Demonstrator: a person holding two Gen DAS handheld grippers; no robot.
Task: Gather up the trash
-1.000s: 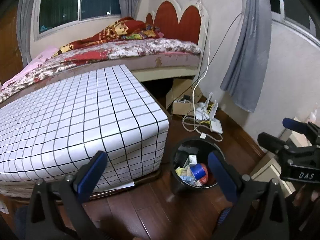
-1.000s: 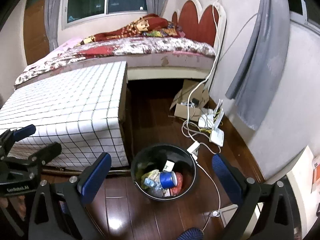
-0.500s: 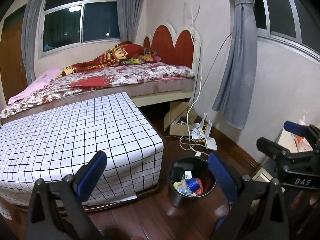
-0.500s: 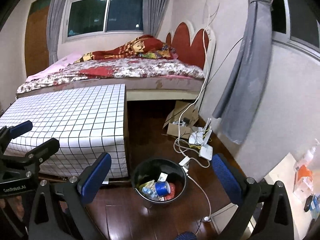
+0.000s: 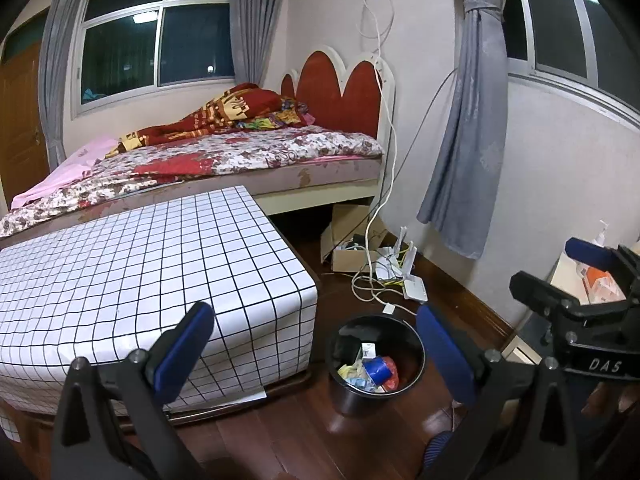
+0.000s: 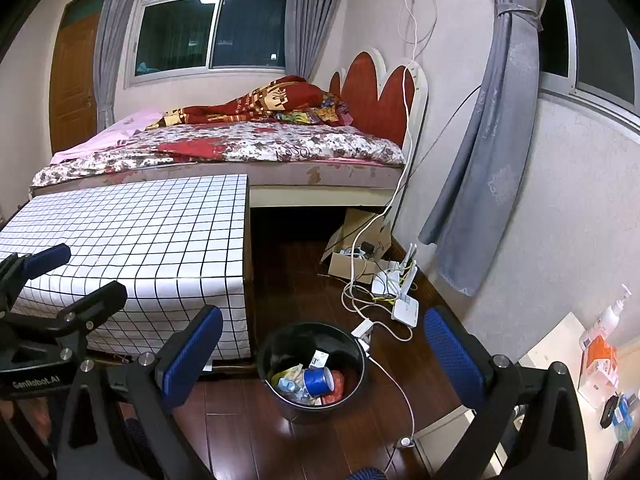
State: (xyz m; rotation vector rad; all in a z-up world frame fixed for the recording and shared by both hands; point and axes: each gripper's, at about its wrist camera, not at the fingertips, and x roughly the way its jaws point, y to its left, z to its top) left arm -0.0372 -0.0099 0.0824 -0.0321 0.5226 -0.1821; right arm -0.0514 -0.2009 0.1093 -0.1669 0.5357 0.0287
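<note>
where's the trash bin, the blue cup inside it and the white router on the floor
trash bin (image 6: 362, 376), right wrist view, right wall of the rim
blue cup (image 6: 316, 381), right wrist view, its blue side
white router (image 6: 406, 306), right wrist view, top of its flat body

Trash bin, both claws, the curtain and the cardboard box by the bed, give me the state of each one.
Trash bin: upright on the floor, lidless, trash in the bottom.
Left claw: open, empty.
Right claw: open, empty.
Curtain: tied back.
Cardboard box: flap open, cables inside.
</note>
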